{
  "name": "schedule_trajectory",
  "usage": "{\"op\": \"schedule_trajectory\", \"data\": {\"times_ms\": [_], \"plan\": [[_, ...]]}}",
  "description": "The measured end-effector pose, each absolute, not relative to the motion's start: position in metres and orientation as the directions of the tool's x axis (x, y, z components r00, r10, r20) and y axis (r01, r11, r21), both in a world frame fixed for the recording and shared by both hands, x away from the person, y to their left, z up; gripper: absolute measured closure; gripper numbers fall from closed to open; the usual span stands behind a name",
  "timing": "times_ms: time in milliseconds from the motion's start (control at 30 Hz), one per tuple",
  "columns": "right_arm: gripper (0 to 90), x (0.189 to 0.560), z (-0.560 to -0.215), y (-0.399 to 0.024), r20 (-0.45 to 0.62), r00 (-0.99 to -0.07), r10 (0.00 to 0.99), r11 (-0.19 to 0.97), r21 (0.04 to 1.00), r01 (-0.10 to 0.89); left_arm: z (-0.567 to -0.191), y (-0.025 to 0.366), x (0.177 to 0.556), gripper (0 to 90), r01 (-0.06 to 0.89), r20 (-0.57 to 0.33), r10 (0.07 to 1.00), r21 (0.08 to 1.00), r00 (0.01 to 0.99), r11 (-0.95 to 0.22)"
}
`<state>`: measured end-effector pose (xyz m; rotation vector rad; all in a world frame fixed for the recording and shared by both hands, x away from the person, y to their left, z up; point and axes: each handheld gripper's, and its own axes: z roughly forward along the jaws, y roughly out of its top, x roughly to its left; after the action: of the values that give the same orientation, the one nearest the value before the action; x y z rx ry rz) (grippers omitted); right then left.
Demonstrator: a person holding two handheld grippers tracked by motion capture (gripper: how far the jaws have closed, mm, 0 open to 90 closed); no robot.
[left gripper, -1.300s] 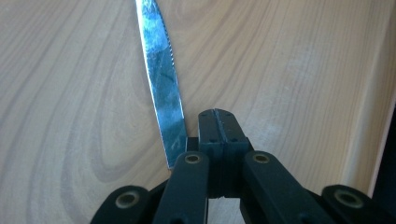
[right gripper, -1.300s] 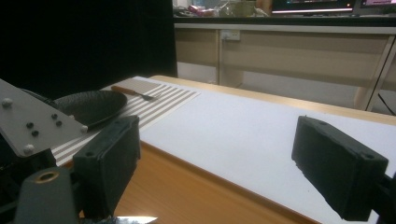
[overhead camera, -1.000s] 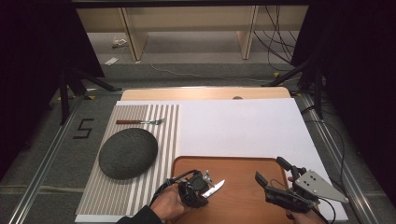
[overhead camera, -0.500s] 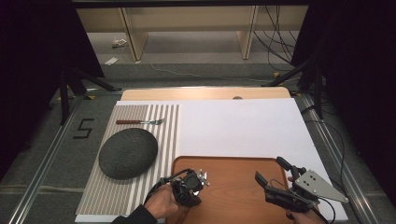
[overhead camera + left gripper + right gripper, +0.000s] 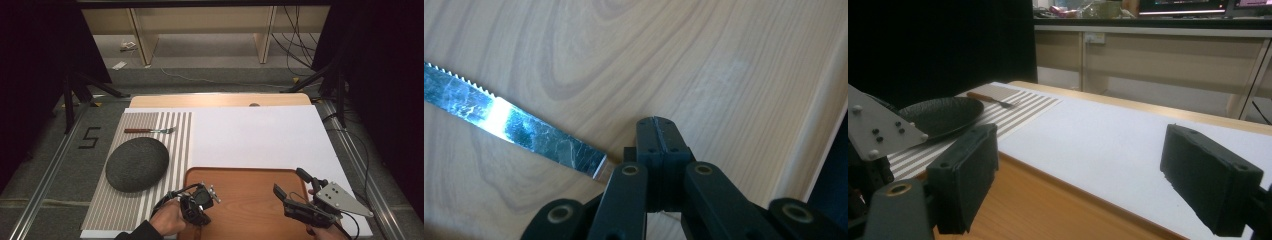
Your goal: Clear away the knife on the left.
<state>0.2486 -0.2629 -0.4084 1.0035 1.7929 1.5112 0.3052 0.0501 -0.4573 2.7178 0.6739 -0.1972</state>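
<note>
Table: pale wood edge at far side, covered by white board.
Floor: grey, cables trailing at right, pale shelving legs beyond, black drapes on both sides; black "5" taped left of table.
Striped placemat: left of board, bearing dark round plate and fork beyond it.
Wooden tray: near edge, centre.
Right gripper: over tray's right part, jaws spread wide, nothing between.
Left gripper: over tray's left part, jaws pressed together on handle end of knife; serrated blade close over tray wood.
</note>
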Motion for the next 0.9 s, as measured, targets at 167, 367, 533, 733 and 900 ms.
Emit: {"op": "schedule_trajectory", "data": {"times_ms": [167, 367, 533, 733, 900], "plan": [[16.5, 0.248, -0.408, -0.263, 0.033, -0.548, 0.836, 0.076, 0.981, 0.176, -0.457, 0.057, 0.31, 89.6, 0.499, -0.198, 0.459, 0.278, 0.866, -0.821], [16.5, 0.249, -0.408, -0.263, 0.034, -0.548, 0.835, 0.076, 0.981, 0.177, -0.457, 0.064, 0.313, 89.6, 0.514, -0.201, 0.475, 0.276, 0.857, -0.812], [16.6, 0.249, -0.408, -0.263, 0.035, -0.548, 0.836, 0.074, 0.982, 0.176, -0.457, 0.068, 0.314, 89.6, 0.52, -0.2, 0.481, 0.271, 0.854, -0.81], [16.5, 0.249, -0.409, -0.263, 0.04, -0.55, 0.834, 0.069, 0.982, 0.176, -0.457, 0.074, 0.316, 89.6, 0.532, -0.2, 0.494, 0.269, 0.846, -0.803], [16.5, 0.249, -0.409, -0.263, 0.039, -0.549, 0.835, 0.07, 0.982, 0.177, -0.458, 0.078, 0.317, 89.6, 0.539, -0.199, 0.502, 0.266, 0.842, -0.799]]}}
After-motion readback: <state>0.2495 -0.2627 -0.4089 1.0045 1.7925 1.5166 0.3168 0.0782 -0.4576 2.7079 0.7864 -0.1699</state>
